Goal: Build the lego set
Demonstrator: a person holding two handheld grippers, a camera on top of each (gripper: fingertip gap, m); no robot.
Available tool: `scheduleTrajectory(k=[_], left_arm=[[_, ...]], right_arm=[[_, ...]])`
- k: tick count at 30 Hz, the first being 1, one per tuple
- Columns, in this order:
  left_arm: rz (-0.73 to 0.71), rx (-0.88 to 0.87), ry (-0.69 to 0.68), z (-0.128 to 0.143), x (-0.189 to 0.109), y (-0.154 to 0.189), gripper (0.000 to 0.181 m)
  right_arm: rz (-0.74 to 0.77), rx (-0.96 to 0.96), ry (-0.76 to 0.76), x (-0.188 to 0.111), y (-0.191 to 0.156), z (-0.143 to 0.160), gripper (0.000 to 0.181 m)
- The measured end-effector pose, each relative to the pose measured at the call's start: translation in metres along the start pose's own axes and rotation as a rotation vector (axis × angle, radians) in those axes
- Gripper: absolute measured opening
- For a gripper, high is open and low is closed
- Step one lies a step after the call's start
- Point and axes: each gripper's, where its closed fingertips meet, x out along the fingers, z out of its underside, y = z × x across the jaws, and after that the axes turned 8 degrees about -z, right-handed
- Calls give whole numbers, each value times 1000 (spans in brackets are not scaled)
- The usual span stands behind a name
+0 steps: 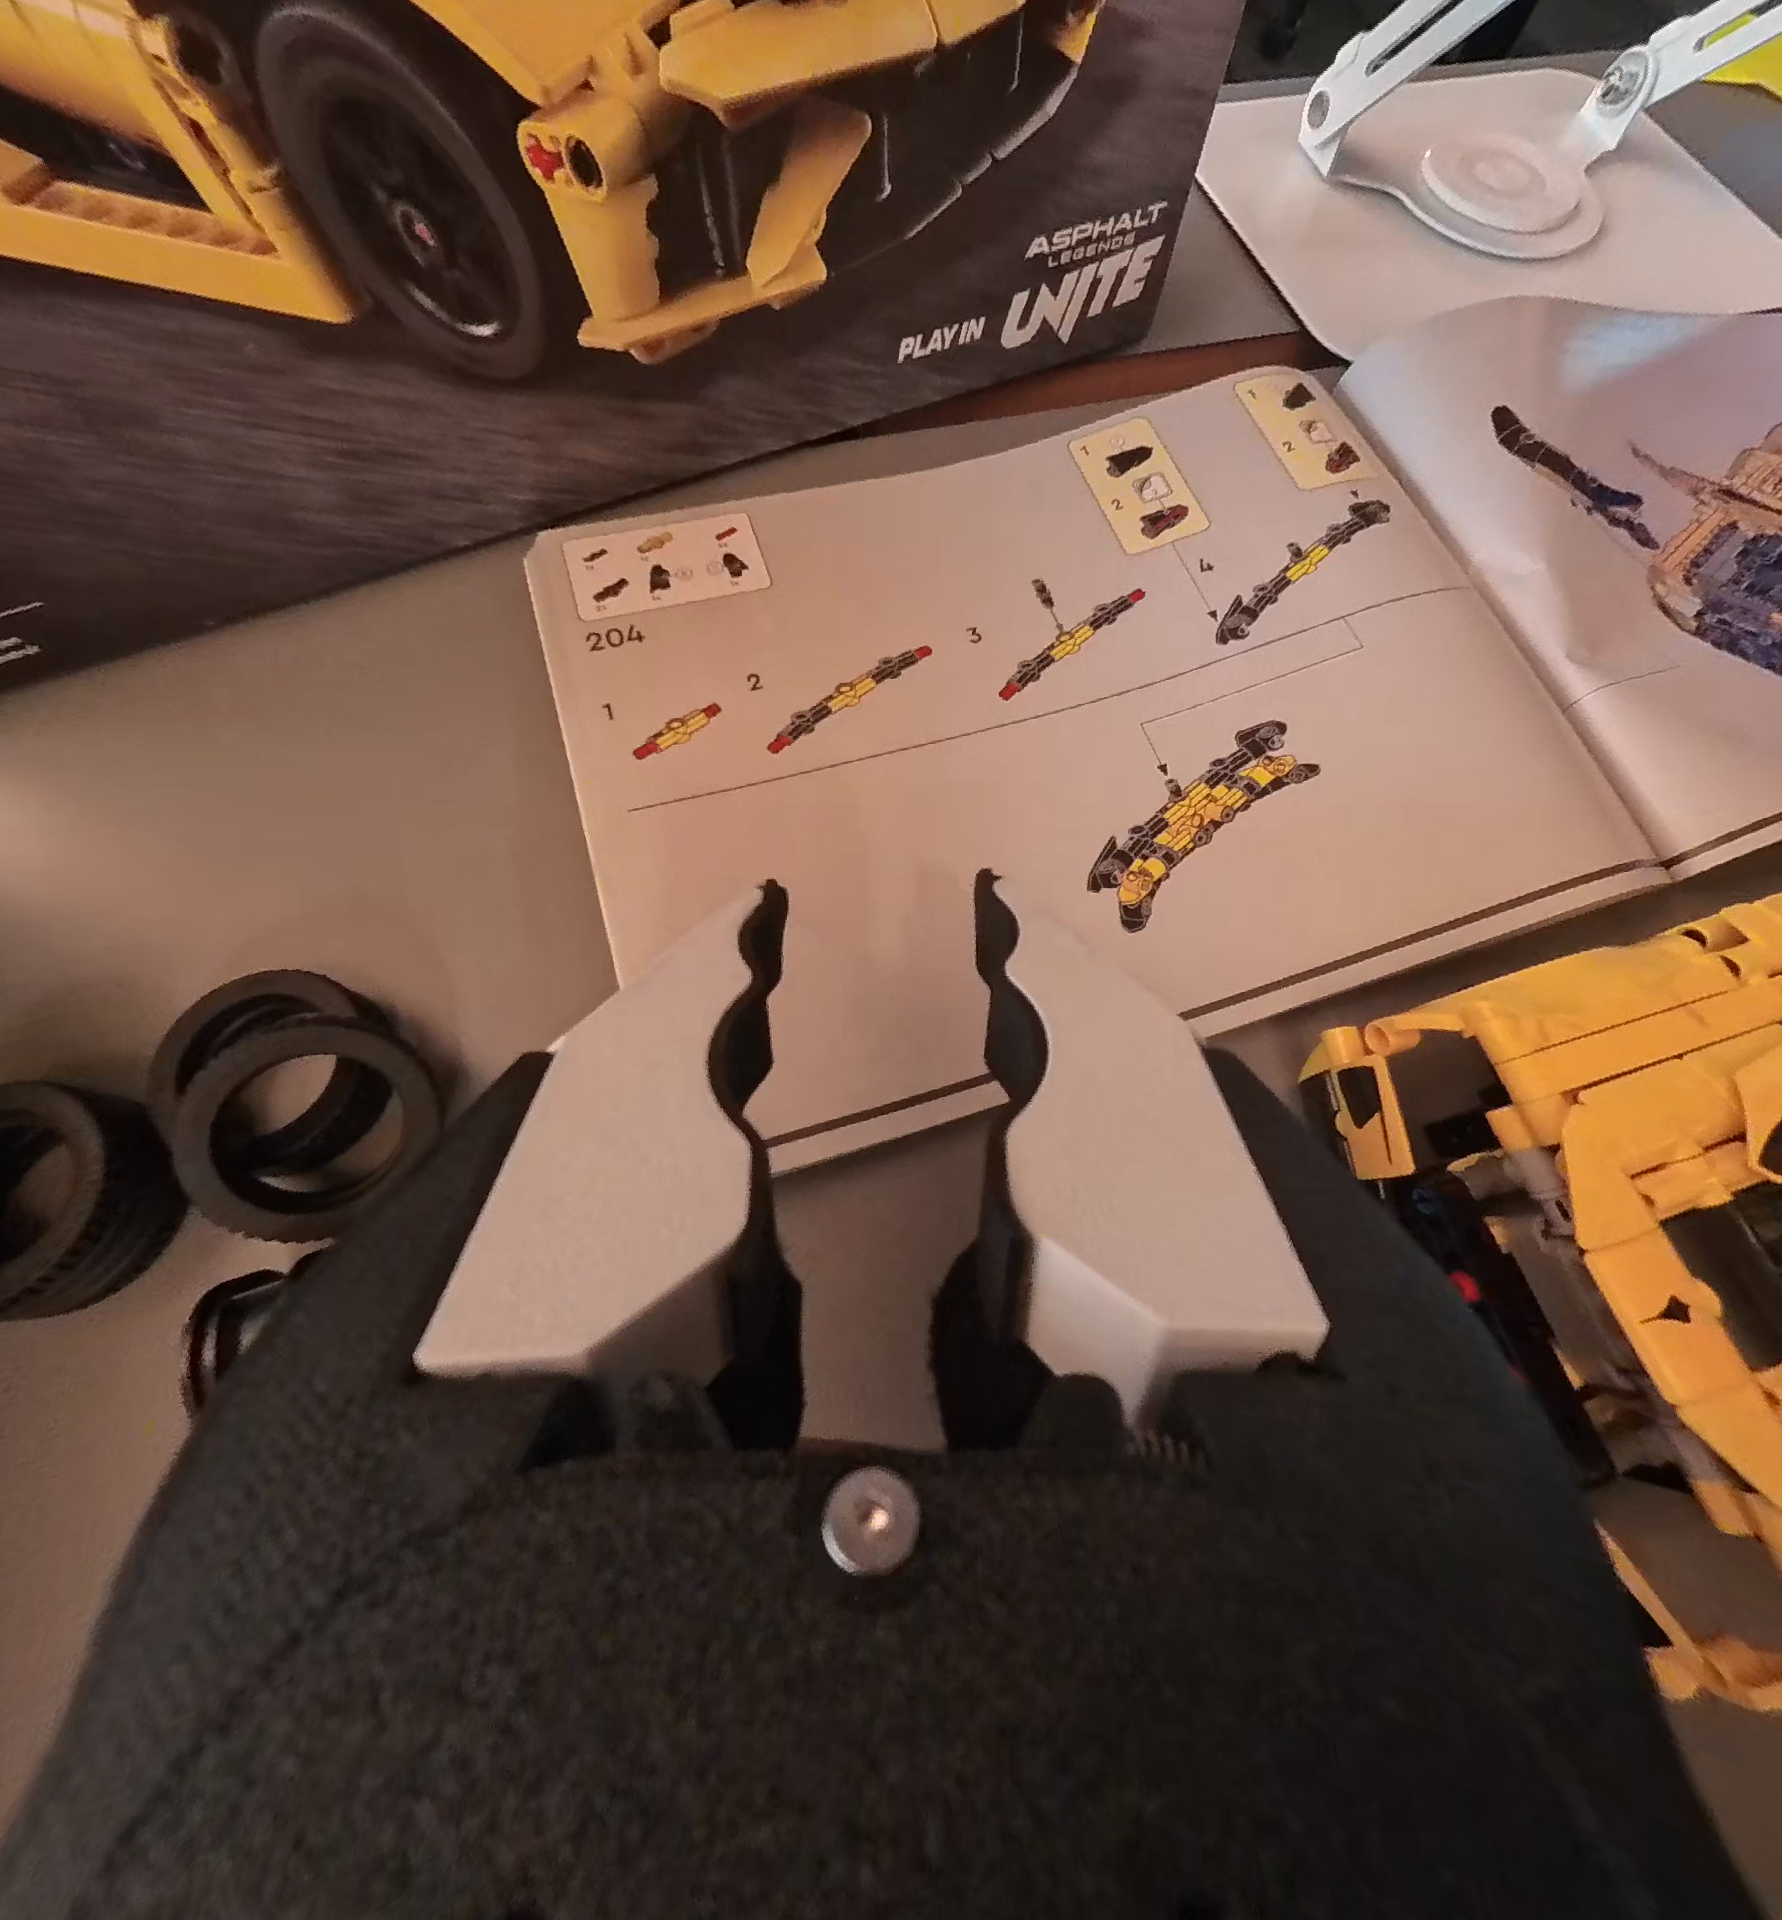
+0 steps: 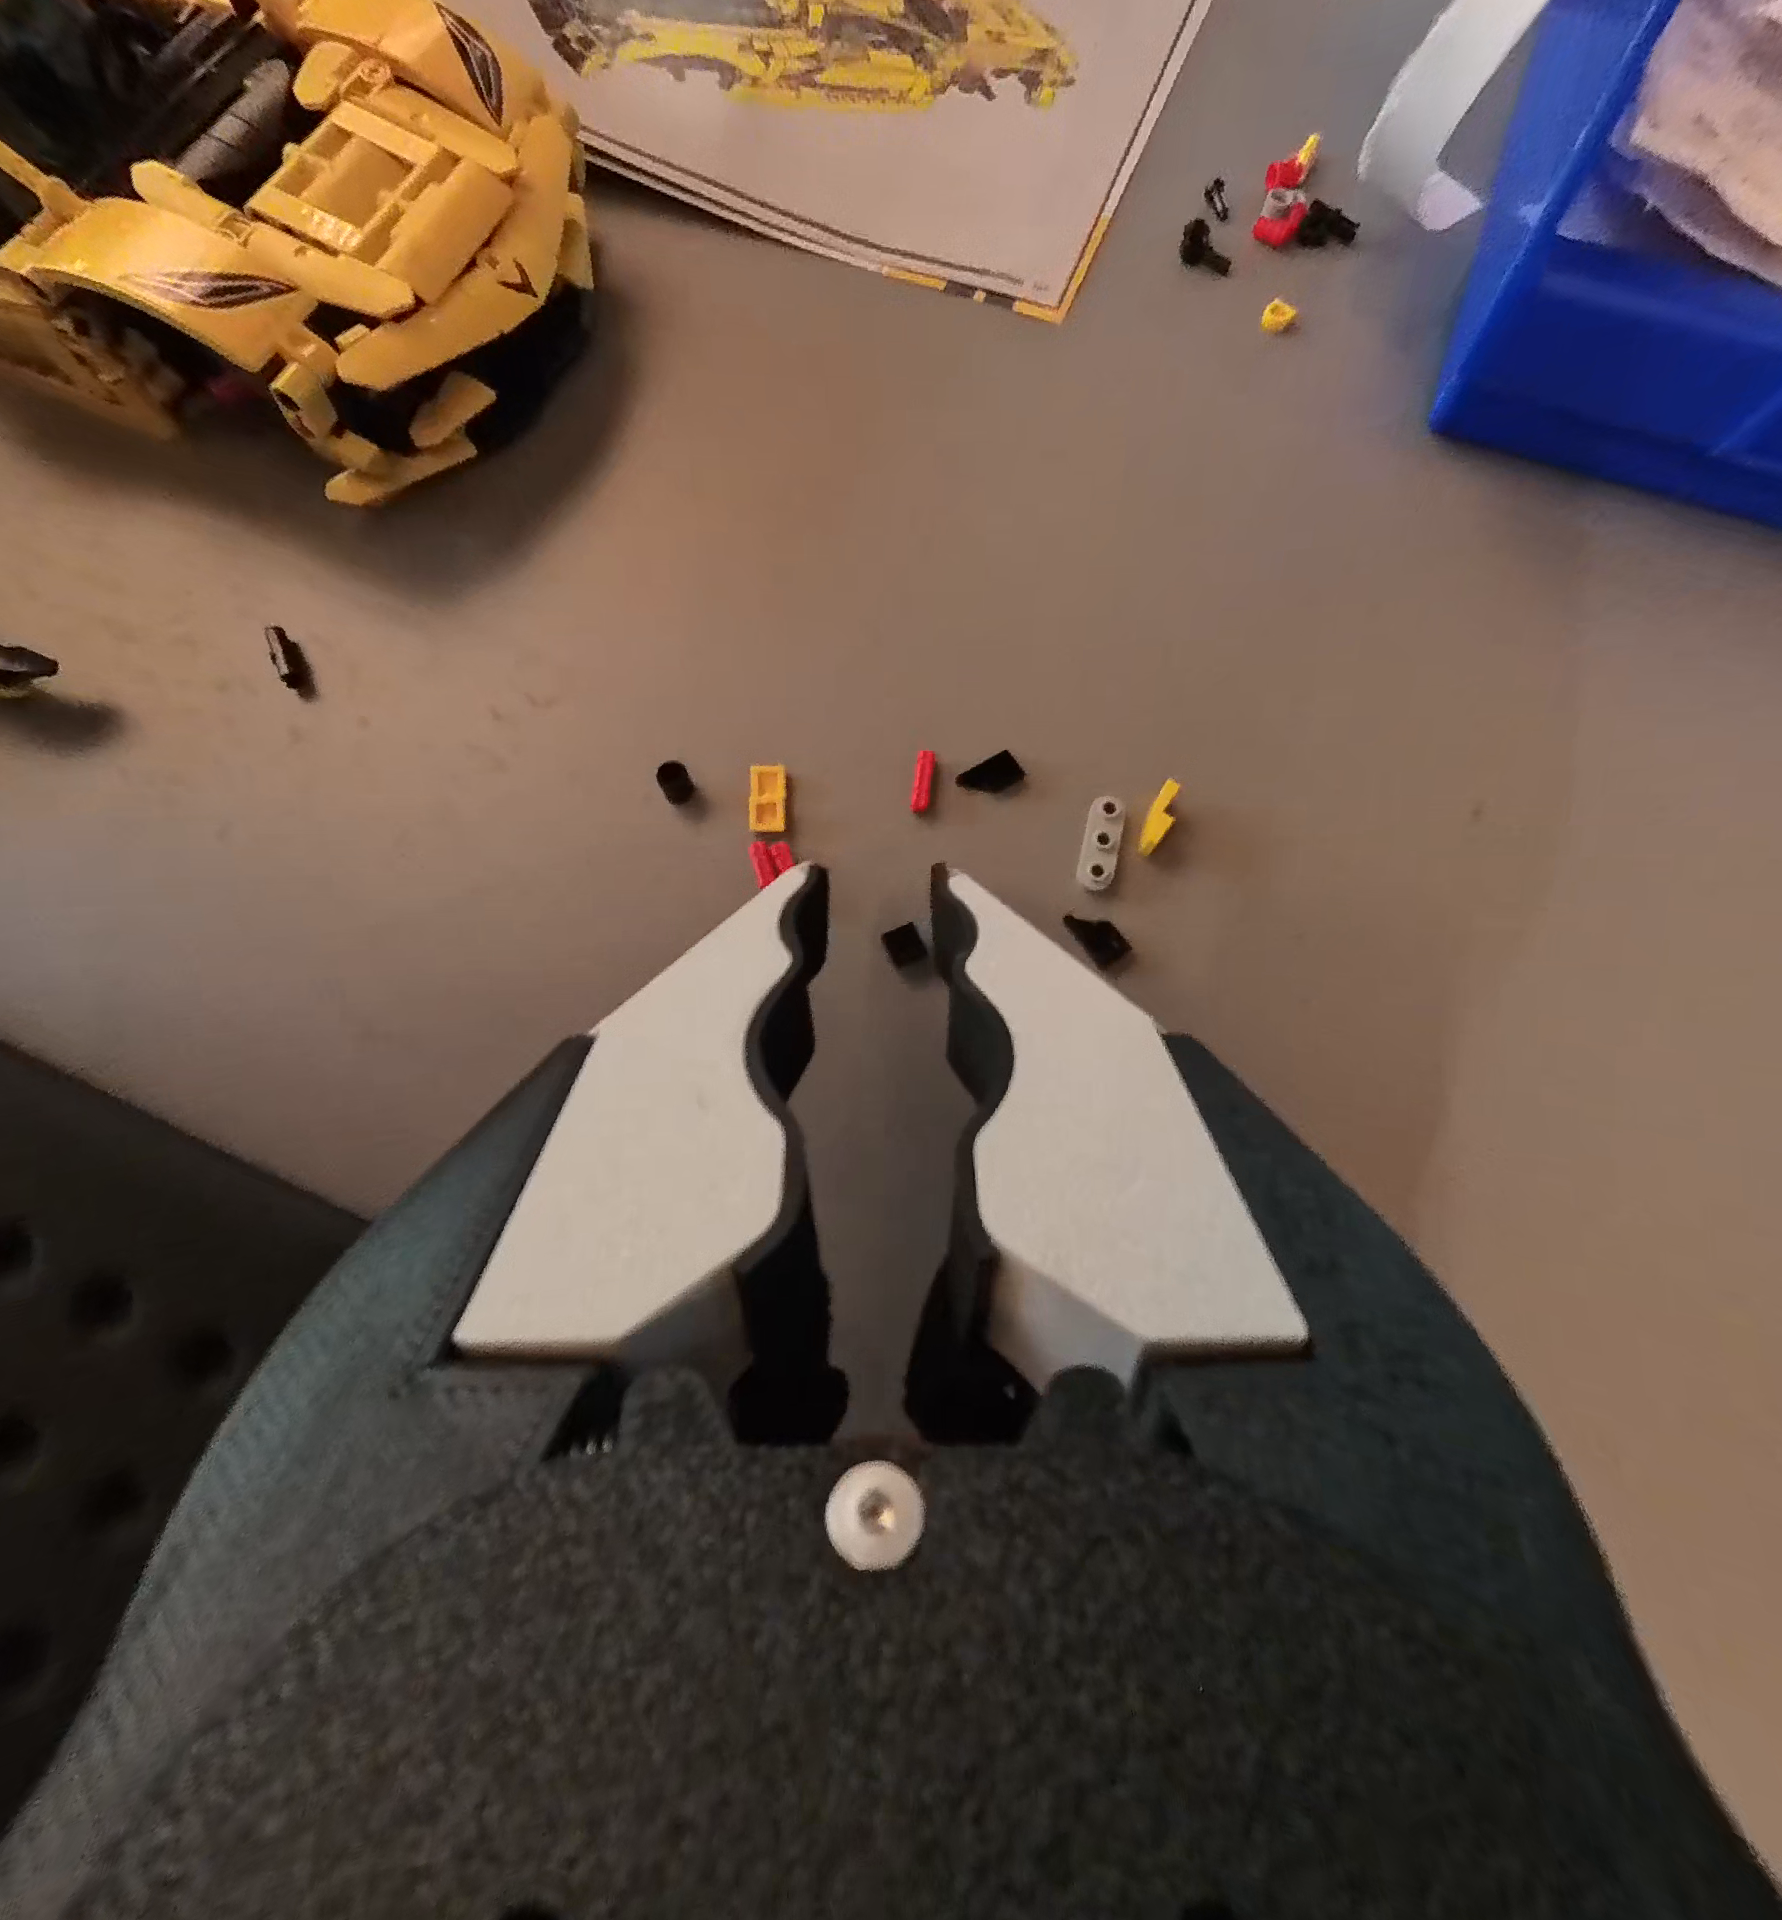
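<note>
Now both claws hang released above the table, gripping nothing.
Left gripper (image 1: pixel 882 883) hovers over the instruction booklet (image 1: pixel 970 727); right gripper (image 2: pixel 876 868) hovers over loose pieces, a small black piece (image 2: pixel 902 943) between its tips.

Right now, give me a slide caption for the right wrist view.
Open right gripper hovering over loose small Lego pieces on the grey table, yellow car model beyond.

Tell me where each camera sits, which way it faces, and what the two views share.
Left wrist view: mounted on the left gripper, looking forward and down at the open instruction booklet and black rubber tyres; its open grey fingers show.
Right wrist view: mounted on the right gripper, looking down at small loose bricks; its open fingers show.
Shared: the part-built yellow car, the booklet, the grey table.
</note>
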Motion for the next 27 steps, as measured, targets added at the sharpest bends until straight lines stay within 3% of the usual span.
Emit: scheduleTrajectory(k=[6,9,13,20,23,27], left_arm=[[17,0,-3,0,0,3,37],[21,1,-4,0,-1,4,37],[23,1,4,-2,-2,6,37],[25,9,-12,2,1,7,37],[23,9,-10,2,1,7,37],[25,5,-12,2,1,7,37]], right_arm=[[-82,81,0,2,0,0,19],[-161,27,-46,7,-13,5,20],[-136,-95,-131,17,-20,13,22],[-149,-119,-152,32,-22,15,20],[-116,-150,-166,33,-18,15,9],[-112,-204,-192,33,-22,15,8]])
